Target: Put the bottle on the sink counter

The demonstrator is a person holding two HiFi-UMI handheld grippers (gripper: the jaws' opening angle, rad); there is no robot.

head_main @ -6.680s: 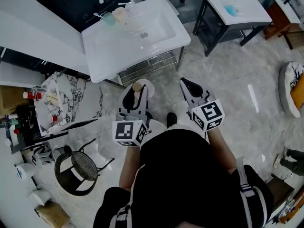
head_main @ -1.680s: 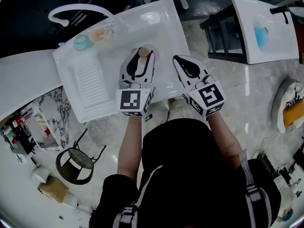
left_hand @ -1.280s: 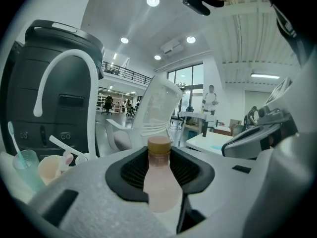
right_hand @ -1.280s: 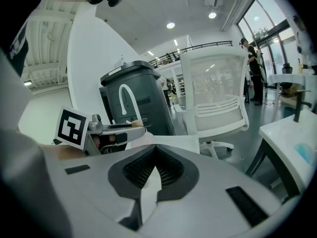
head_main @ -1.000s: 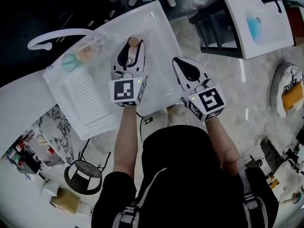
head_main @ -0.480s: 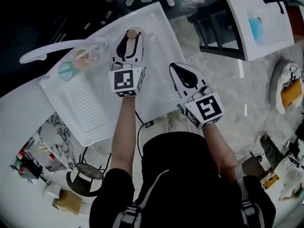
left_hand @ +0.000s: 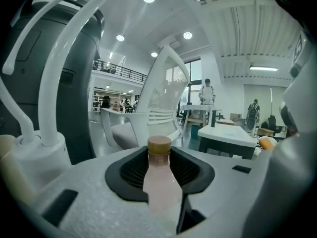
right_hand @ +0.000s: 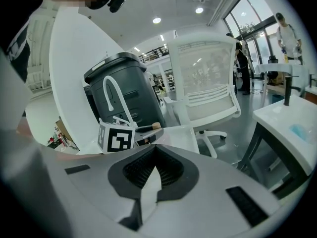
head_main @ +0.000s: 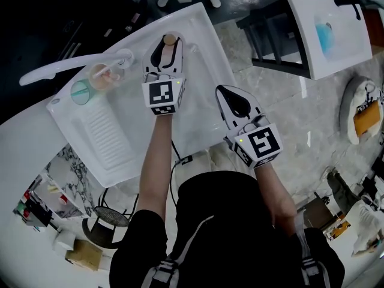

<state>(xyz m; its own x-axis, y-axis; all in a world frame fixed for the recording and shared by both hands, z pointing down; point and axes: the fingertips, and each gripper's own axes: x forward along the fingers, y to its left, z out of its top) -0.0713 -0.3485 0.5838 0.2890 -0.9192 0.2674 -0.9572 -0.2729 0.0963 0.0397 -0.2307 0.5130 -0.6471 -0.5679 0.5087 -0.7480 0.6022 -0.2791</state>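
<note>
A pale pink bottle (head_main: 170,39) with a tan cap stands upright between the jaws of my left gripper (head_main: 165,48), which is shut on it. The bottle hangs over the far rim of the white sink counter (head_main: 201,53), right of the white faucet (head_main: 66,71). In the left gripper view the bottle (left_hand: 159,182) fills the gap between the black pads (left_hand: 129,172). My right gripper (head_main: 233,96) is shut and holds nothing; it hovers off the sink's near right corner, above the floor. In the right gripper view its pads (right_hand: 173,170) meet at the tip.
A green cup (head_main: 80,90) and a pinkish cup (head_main: 99,74) stand beside the faucet base. The sink's left half is a ribbed washboard (head_main: 102,131). A second white sink (head_main: 336,29) on a black frame (head_main: 270,23) stands at the right.
My left gripper has carried the bottle farther toward the sink's back rim and lower. The right gripper has stayed about where it was.
</note>
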